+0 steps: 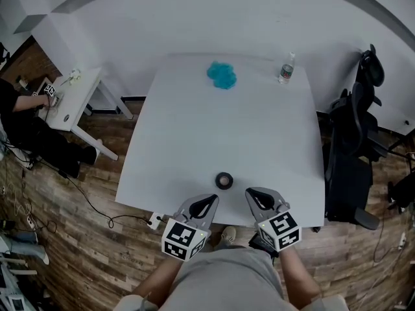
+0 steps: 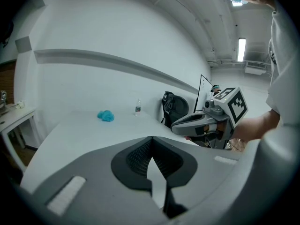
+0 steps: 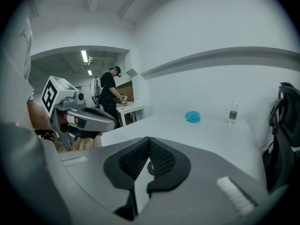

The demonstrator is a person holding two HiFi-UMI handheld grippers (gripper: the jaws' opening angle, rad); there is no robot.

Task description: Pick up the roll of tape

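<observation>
The black roll of tape (image 1: 224, 180) lies flat on the white table (image 1: 194, 128) near its front edge. Both grippers hover at that edge, just short of the roll and apart from it. My left gripper (image 1: 213, 198) sits to the roll's near left, its jaws closed tip to tip on nothing. My right gripper (image 1: 249, 192) sits to the near right, also shut and empty. In the left gripper view the left gripper (image 2: 151, 138) shows the right one beside it. In the right gripper view a dark ring, the tape (image 3: 150, 168), peeks through the hollow behind the right gripper's (image 3: 149, 138) tips.
A blue crumpled cloth (image 1: 222, 75) and a clear bottle (image 1: 286, 68) stand at the table's far side. A black office chair (image 1: 350, 148) is close to the right edge. At the left a person (image 1: 16, 118) works at a small white table (image 1: 71, 96). Cables lie on the wooden floor.
</observation>
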